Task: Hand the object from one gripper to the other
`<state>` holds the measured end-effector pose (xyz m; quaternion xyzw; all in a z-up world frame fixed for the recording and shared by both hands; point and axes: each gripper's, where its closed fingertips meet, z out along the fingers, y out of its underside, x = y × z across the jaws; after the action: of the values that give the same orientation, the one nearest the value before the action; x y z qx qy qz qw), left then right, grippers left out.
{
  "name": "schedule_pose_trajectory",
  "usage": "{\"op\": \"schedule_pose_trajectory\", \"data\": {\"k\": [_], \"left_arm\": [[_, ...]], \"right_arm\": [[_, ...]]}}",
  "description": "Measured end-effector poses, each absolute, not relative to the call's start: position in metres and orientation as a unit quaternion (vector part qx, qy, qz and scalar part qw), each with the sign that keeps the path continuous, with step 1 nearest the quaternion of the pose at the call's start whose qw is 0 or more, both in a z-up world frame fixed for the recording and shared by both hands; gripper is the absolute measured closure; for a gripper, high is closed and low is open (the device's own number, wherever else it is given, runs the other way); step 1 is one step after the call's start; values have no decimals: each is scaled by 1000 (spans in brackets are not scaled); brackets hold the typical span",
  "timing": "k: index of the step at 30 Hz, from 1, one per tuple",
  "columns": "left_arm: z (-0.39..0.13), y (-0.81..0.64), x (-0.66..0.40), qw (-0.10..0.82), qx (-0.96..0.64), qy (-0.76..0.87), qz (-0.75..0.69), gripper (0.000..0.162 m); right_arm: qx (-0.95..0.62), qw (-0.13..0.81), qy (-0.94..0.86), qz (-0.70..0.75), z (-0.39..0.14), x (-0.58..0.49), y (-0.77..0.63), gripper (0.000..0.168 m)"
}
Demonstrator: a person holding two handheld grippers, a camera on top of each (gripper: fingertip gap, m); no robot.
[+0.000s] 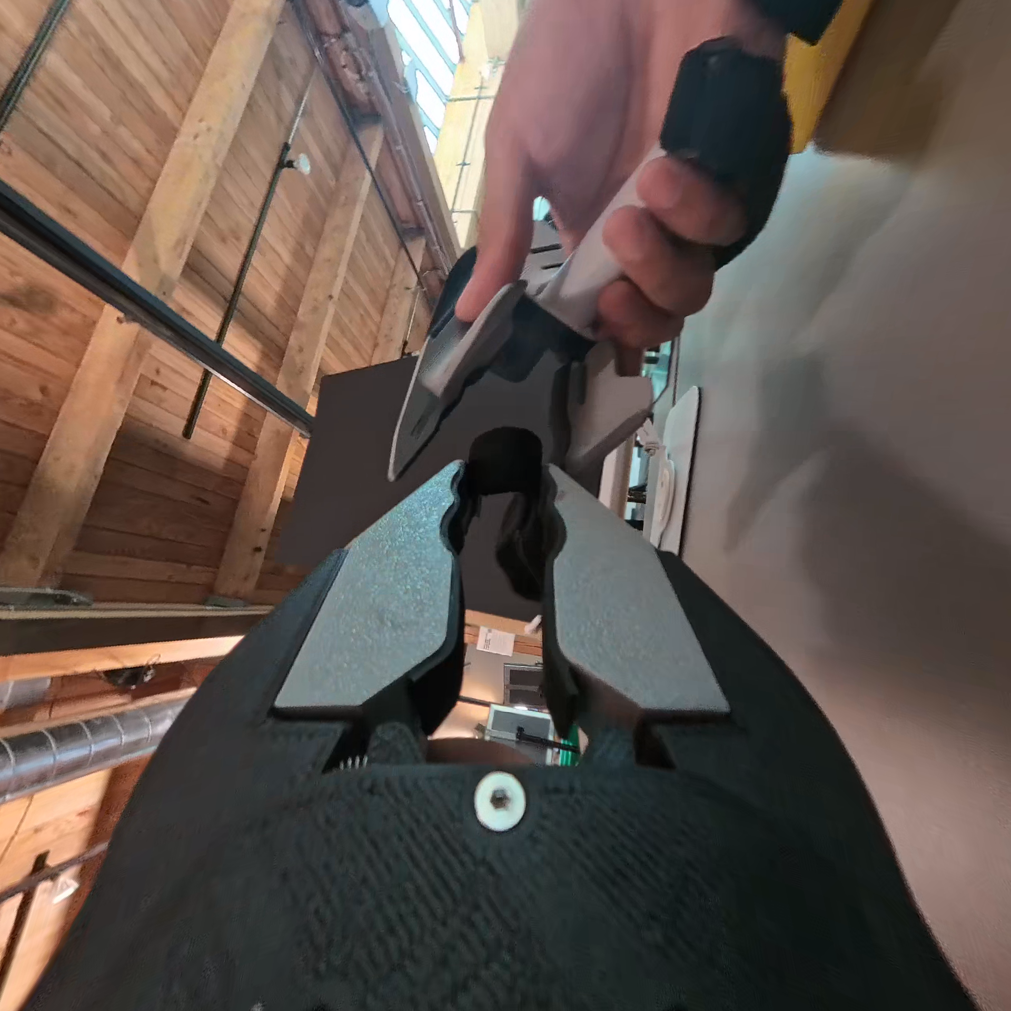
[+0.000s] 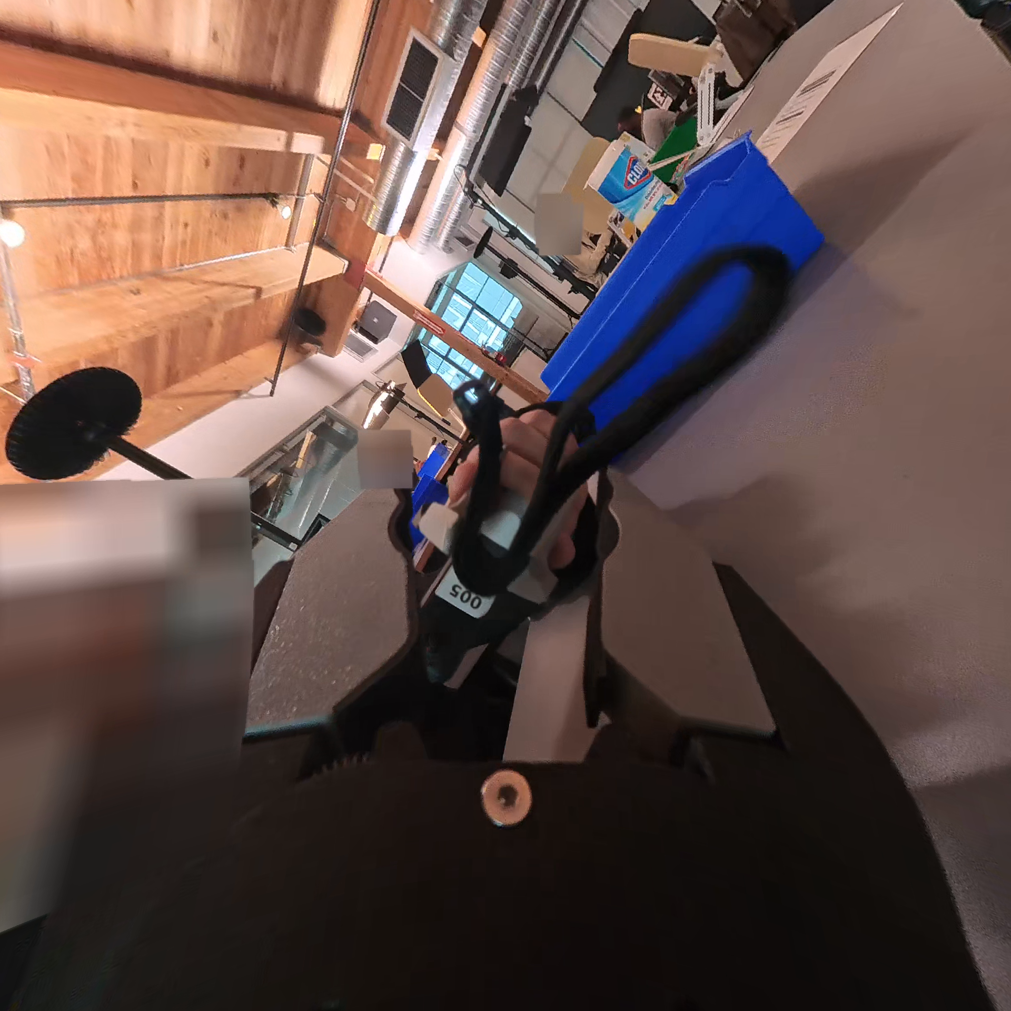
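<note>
Item: black object [image 1: 506, 462], small, rounded, matte; exact kind cannot be told. Location: pinched at the tips of the left gripper [image 1: 504, 476], whose fingers [image 1: 394, 596] are flat, grey and grainy. Just ahead, tip to tip along the same line: right gripper [image 1: 492, 448], spread wide either side of the object, not touching. Its fingers [image 1: 421, 421] are smooth grey plates; a hand [image 1: 602, 180] holds its handle. In my judgement, the right one need only clamp.
</note>
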<state>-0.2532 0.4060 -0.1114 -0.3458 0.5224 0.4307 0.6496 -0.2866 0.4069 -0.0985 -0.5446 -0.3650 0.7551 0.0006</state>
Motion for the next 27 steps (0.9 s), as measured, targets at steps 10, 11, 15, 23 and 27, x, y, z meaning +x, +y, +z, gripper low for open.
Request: {"op": "schedule_pose_trajectory", "data": {"k": [10, 11, 15, 23, 27], "left_arm": [[-129, 411, -241, 655, -383, 529, 381, 134], [-125, 409, -241, 675, -400, 514, 348, 134], [-114, 407, -252, 728, -504, 441, 148, 131], [-100, 405, -267, 707, -607, 303, -201, 103], [-86, 395, -269, 724, -578, 297, -232, 117]], "right_arm": [[-548, 103, -441, 703, -102, -288, 410, 162], [-541, 132, -438, 706, -95, -286, 417, 163], [-525, 260, -476, 656, -79, -275, 435, 163], [-374, 427, -700, 434, -101, -268, 402, 163], [-341, 422, -746, 385, -117, -264, 391, 163]]}}
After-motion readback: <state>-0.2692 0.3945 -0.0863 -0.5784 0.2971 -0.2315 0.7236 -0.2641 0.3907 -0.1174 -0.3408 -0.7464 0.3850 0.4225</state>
